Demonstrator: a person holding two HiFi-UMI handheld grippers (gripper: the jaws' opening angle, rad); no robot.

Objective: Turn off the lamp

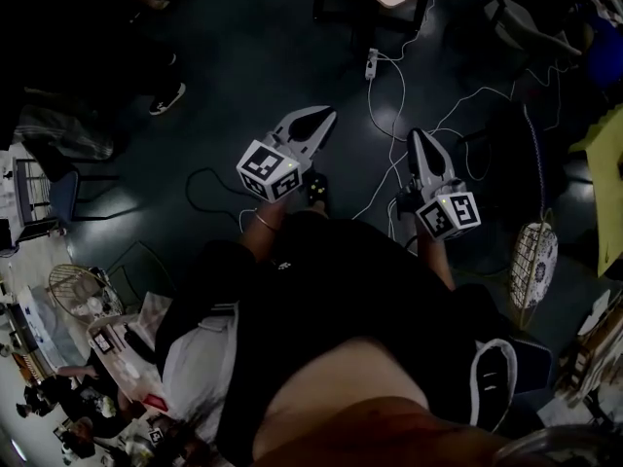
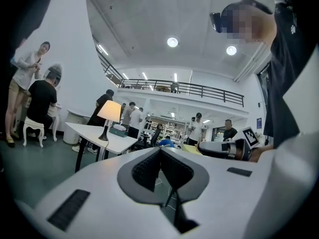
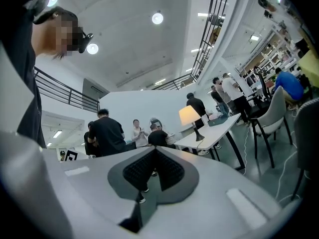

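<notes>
Head view and both gripper views, one moment. I see the dark floor filling the head view beneath me, with white cables trailing across it.

Next in size is a white table, which stands well ahead of both grippers. People stand and sit behind it.

The lamp stands upright near the table's end, and its shade glows, so it is lit. In the left gripper view it lies to the left of the jaws. In the right gripper view the same lamp lies to the right of them, on the same table.

The left gripper points level over the floor, its jaws pressed together with nothing between them. The right gripper is held beside it, its jaws likewise closed tip to tip and empty.

A white power strip lies on the floor beyond both tips.
</notes>
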